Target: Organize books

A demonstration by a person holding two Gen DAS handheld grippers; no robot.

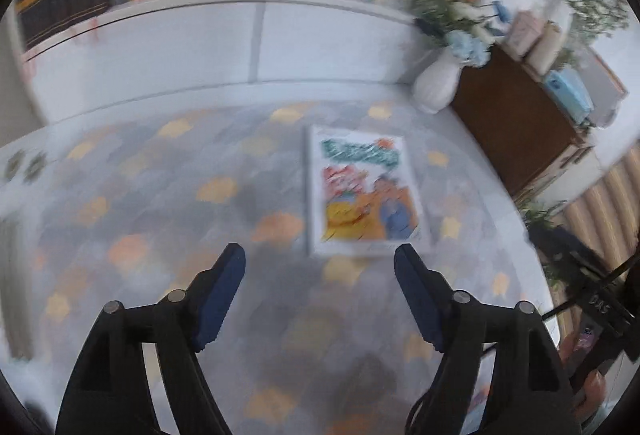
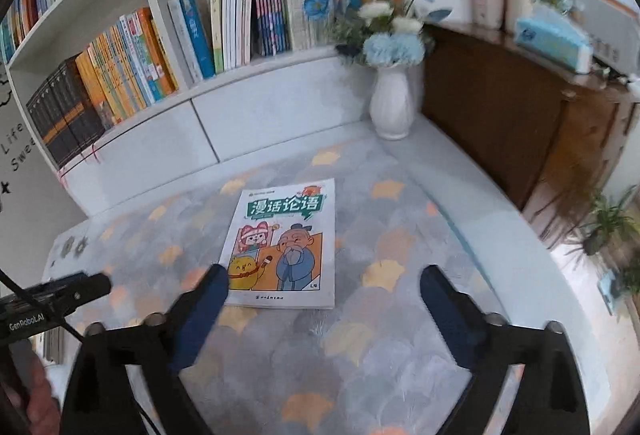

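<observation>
A comic book (image 2: 282, 245) lies flat and face up on the patterned cloth (image 2: 380, 347) in the middle of the right wrist view; the right gripper (image 2: 324, 283) hangs over its lower edge with jaws wide apart and nothing between them. In the blurred left wrist view the same book (image 1: 366, 191) is right of centre; the left gripper (image 1: 320, 263) is also spread apart and empty. Shelved books (image 2: 168, 47) stand at upper left; a white vase (image 2: 392, 103) with flowers stands right of them.
</observation>
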